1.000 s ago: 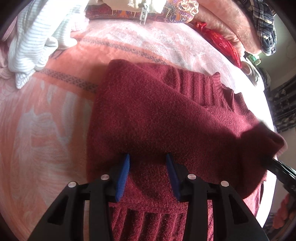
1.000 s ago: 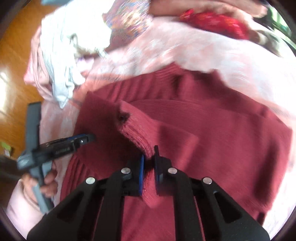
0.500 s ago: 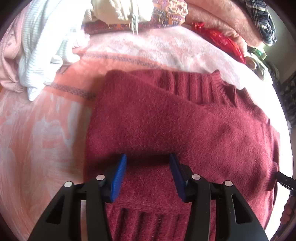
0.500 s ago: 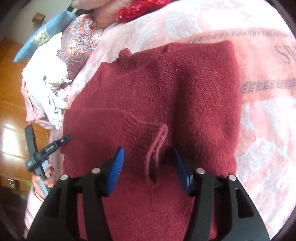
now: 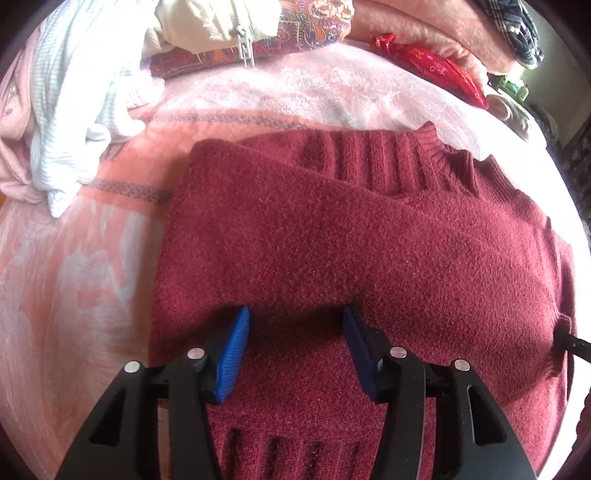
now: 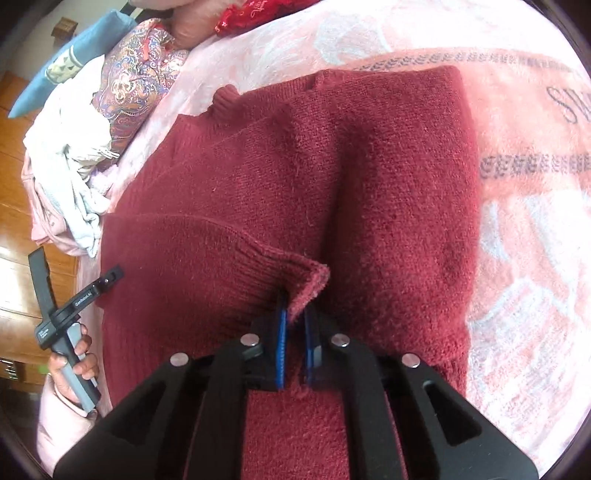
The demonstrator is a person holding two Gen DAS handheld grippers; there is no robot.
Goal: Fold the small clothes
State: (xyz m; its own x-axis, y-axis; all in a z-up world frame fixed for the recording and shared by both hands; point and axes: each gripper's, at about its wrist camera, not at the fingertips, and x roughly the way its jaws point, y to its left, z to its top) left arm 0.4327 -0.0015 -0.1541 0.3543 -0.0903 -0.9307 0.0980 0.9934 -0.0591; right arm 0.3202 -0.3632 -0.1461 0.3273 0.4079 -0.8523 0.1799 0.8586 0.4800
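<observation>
A dark red knit sweater (image 5: 369,240) lies flat on a pink patterned blanket (image 5: 74,277), its ribbed collar at the far side and one sleeve folded across the body. My left gripper (image 5: 295,325) is open and empty just above the sweater near its ribbed hem. In the right wrist view the same sweater (image 6: 388,184) fills the middle. My right gripper (image 6: 295,314) is shut on the ribbed sleeve cuff (image 6: 299,280), which stands pinched up between the blue pads. The left gripper (image 6: 74,306) shows at the sweater's left edge, held in a hand.
A heap of white and pale pink clothes (image 5: 62,110) lies at the blanket's far left. A paisley cushion (image 5: 295,33), a red pouch (image 5: 432,66) and plaid cloth (image 5: 517,33) line the far side. Wooden floor (image 6: 14,184) lies beyond the bed's left edge.
My right gripper laid the sleeve across the sweater, opened half a second ago, and has now shut on the cuff again. My left gripper stayed open and drew back slightly.
</observation>
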